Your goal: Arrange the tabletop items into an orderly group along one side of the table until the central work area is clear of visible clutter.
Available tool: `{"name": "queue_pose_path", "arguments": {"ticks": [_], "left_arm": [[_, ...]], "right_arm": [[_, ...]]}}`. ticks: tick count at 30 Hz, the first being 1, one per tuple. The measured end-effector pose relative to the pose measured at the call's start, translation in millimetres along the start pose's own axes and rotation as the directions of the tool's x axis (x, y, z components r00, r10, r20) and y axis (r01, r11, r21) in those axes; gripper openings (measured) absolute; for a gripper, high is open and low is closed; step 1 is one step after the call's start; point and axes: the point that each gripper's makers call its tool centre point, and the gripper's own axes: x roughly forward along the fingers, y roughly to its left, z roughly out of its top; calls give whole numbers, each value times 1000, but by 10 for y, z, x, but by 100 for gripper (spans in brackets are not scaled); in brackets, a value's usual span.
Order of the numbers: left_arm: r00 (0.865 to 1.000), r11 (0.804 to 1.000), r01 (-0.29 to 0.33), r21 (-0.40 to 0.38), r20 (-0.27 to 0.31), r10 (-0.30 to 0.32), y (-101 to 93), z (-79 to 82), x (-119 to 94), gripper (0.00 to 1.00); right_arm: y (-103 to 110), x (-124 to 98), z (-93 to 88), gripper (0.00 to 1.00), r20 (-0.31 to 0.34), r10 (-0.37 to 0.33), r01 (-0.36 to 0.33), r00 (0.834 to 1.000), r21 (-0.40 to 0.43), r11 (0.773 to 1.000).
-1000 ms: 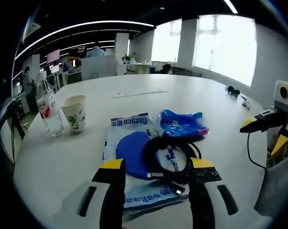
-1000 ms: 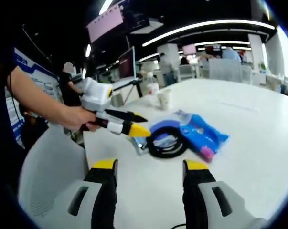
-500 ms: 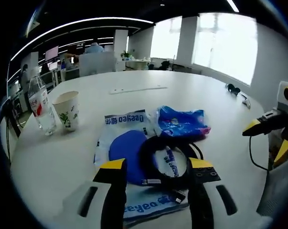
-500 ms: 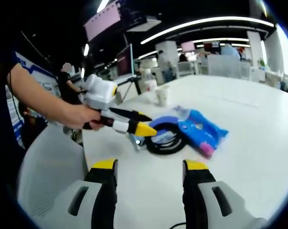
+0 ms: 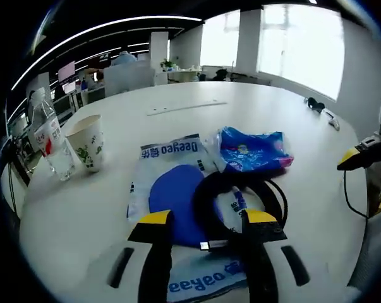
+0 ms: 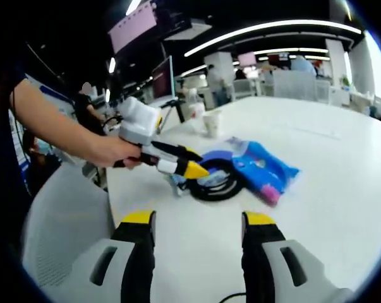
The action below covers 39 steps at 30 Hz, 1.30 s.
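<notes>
- Two risks we judge from here: the left gripper (image 5: 201,221), jaws spread over the black cable coil (image 5: 239,203), may nip only one loop so the coil unravels, or may drag the white pouch (image 5: 177,196) beneath it.
- We see the coil lying on the pouch near the table's (image 5: 102,221) near edge, the blue packet (image 5: 252,151) just beside.
- The right gripper (image 6: 196,222) hangs spread, empty.
- A paper cup (image 5: 87,142) and bottle (image 5: 49,140) stand at the left edge.

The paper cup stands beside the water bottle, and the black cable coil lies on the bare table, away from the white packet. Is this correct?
Not quite. The paper cup does stand beside the water bottle, but the left gripper view shows the black cable coil lying on top of the white packet, not on the bare table.
</notes>
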Motion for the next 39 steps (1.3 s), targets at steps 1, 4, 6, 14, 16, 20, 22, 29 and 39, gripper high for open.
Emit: {"name": "queue_pose_path", "arguments": {"ticks": [1,4,6,14,16,20,22,29,39], "left_arm": [[1000,1000,-1,6,-4,1,1,5,8,40],[1000,999,6,41,-25,-5,-29,10,37,38],[999,998,21,60,-35,-19,-63,20,51,34],[998,998,32,54,-57,-29,-61,16,67,19],[998,998,34,57,-61,-30,-58,13,71,18],[997,998,40,54,-69,-36,-85,1,64,16],[996,997,48,58,-74,-43,-113,-8,55,15],[994,996,69,54,-90,-64,-181,-47,20,8],[991,993,90,82,-104,-82,-252,-97,-38,9]], "right_arm": [[-2,3,-2,51,-1,-1,1,1000,-1,1000],[0,14,2,51,1,0,0,1000,3,1000],[1,23,2,51,-1,-1,1,1000,-1,1000],[0,30,37,51,5,-2,2,1000,-4,1000],[-1,31,40,51,5,-2,2,1000,-4,1000],[11,34,38,51,4,-1,1,1000,-5,1000],[19,37,34,51,2,-1,1,1000,-5,1000],[-62,115,45,49,-13,-20,20,1000,2,1000],[-227,318,134,40,-21,-66,67,998,39,997]]}}
